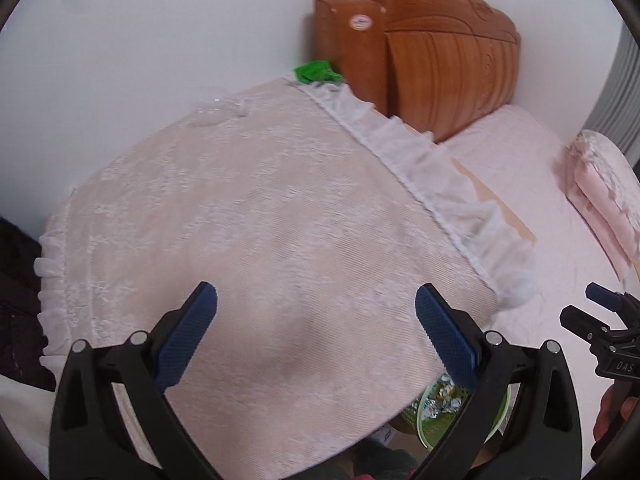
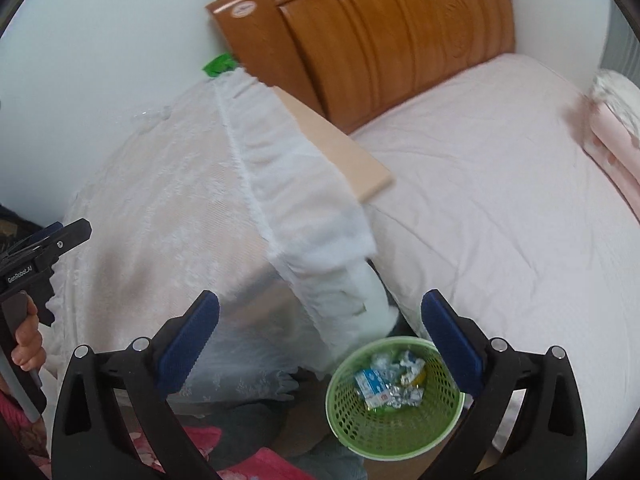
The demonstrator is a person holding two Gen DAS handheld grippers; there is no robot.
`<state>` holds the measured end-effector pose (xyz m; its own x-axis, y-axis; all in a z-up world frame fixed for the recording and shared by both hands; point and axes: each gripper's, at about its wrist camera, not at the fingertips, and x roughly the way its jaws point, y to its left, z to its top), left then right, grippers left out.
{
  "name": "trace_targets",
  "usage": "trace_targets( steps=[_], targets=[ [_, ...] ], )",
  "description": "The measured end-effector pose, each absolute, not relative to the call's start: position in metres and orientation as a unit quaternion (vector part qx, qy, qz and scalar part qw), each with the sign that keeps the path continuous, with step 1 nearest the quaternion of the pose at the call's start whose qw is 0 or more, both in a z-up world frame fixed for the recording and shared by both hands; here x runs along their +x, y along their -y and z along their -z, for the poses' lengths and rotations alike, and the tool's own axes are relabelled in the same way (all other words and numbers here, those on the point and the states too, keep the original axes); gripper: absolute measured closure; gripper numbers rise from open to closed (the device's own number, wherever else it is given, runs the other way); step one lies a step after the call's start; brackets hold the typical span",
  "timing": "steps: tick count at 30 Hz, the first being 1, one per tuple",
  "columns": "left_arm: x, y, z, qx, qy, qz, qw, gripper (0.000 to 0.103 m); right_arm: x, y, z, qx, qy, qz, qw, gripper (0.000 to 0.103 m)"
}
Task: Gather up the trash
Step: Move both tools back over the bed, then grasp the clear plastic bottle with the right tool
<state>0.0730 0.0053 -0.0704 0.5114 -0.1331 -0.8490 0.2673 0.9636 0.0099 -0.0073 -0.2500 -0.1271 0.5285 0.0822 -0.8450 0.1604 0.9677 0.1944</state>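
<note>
Both grippers, left gripper (image 1: pixel 316 332) and right gripper (image 2: pixel 320 340), spread empty above the green basket (image 2: pixel 340 412); we judge its trash (image 2: pixel 394 384) dropped, next seeking more.

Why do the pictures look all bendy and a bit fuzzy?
Left wrist view: fisheye lens bows the orange wooden headboard, dark rounded corners, lace-edged pale cloth smeared. Right wrist view: same bulging; white frill blurred, green mesh plastic bin sharper.

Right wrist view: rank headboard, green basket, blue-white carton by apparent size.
1. Headboard, largest.
2. Green basket; it sits nearer the camera, so the true gap is unsure.
3. Blue-white carton, lying inside the basket, smallest.
</note>
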Motion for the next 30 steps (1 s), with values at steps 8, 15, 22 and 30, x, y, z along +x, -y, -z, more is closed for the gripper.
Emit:
trace_targets(
  steps=[8, 15, 22, 30],
  targets=[
    [0.147, -0.110, 0.072, 0.019, -0.481, 0.044, 0.875, 0.008, 0.147, 0.136, 0.112, 0.003, -0.460, -0.129, 0.878, 0.003],
    [0.189, -0.170, 0.089, -0.008, -0.486, 0.018, 0.874, 0.008, 0.309, 0.025, 0.135, -0.100, -0.428, -0.229, 0.869, 0.003],
    [0.215, -0.204, 0.112, -0.019, -0.506, 0.004, 0.862, 0.008, 0.418, -0.042, 0.165, -0.161, -0.418, -0.240, 0.861, 0.003],
    [0.221, -0.220, 0.129, -0.022, -0.523, -0.010, 0.852, 0.008, 0.467, -0.077, 0.192, -0.215, -0.435, -0.238, 0.841, 0.003]
  ],
)
